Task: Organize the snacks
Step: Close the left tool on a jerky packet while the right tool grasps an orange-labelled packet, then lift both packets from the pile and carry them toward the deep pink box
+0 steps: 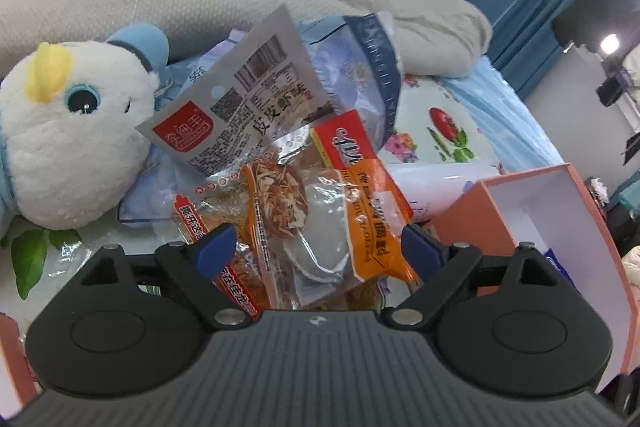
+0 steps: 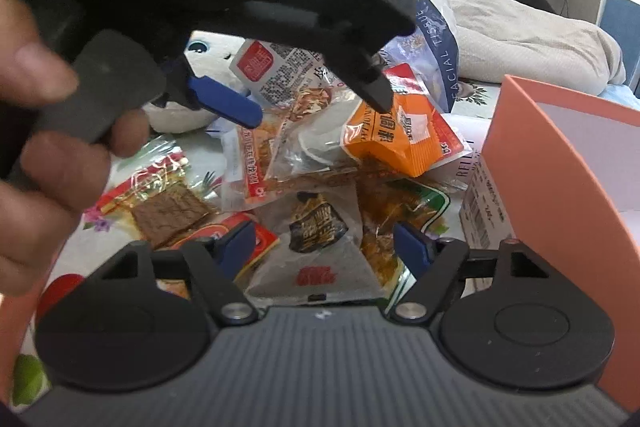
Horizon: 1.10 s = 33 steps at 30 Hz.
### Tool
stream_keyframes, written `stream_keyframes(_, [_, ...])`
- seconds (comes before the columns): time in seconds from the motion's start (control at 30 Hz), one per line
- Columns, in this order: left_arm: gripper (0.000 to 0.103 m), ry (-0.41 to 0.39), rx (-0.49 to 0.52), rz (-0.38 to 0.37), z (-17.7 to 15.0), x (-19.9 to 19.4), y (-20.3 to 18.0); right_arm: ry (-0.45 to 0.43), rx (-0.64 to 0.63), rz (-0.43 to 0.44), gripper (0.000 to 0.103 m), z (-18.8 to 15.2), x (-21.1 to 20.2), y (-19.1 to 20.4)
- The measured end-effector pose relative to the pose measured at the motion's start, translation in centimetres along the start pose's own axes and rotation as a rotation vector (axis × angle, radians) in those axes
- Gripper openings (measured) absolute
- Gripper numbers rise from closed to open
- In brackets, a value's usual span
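On the floral bedsheet crinkly plastic snack packets lie heaped beside the open orange cardboard box, apparently unsorted, with left gripper and right gripper both spread, grasping nothing.

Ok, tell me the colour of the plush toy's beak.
Yellow; the plush toy's beak shows best in the left wrist view.

both grippers' jaws apart
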<state>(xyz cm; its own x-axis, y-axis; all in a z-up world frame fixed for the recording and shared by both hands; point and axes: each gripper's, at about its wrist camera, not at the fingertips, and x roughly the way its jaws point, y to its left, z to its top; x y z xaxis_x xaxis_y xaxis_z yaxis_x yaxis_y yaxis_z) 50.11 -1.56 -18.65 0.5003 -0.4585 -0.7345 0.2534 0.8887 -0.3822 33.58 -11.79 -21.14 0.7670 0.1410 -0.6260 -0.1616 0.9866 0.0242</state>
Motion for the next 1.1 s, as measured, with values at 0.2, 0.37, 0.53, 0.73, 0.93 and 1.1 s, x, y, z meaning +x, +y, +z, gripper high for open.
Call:
stream_keyframes(0.2, [0.094, 0.018, 0.043, 0.049, 0.5, 1.8, -1.2, 0.025, -0.006, 0.008, 0.063, -0.6, 0.7, -0.2])
stream_keyframes(0.37, [0.094, 0.017, 0.121, 0.134, 0.2, 3.3, -2.9, 0.034, -0.037, 0.015, 0.052, -0.7, 0.3, 0.3])
stream_keyframes(0.53, [0.082, 0.028, 0.149, 0.171, -0.3, 3.9, -3.5, 0.046, -0.053, 0.025, 0.047, -0.6, 0.0, 0.6])
stream_keyframes(0.73, [0.06, 0.04, 0.171, 0.185, -0.7, 3.3, -3.6, 0.057, -0.04, 0.045, 0.043, -0.4, -0.8, 0.3])
stream_keyframes(0.93, [0.042, 0.015, 0.15, 0.178, -1.1, 1.4, -3.6, 0.056, -0.046, 0.054, 0.036, -0.2, -1.9, -0.1])
stream_keyframes(1.1, [0.03, -0.019, 0.14, 0.174, -2.0, -0.6, -4.1, 0.053, -0.061, 0.058, 0.032, -0.6, -3.2, -0.4])
